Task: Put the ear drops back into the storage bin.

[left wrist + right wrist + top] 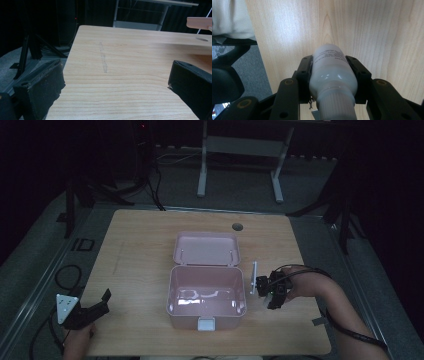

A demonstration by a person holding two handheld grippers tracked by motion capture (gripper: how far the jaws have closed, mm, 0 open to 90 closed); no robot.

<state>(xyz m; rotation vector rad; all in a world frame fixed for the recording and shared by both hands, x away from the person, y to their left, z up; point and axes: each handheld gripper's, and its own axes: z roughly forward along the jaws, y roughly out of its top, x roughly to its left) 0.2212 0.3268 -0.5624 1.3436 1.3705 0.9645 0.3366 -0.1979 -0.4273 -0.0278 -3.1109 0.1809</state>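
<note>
The high view is dim overall: the surroundings fall to near black, and the wooden counter [145,250] is the only moderately lit area. Glare patches sit on the glossy floor of the open pink box [206,301]. The picture is soft and low in detail. In the left gripper view the counter is brighter toward the far right, and the near black jaws are slightly blurred. The right gripper view is the brightest, with small highlights on the white bottle [331,75] and a pale sheen across the wood grain.
</note>
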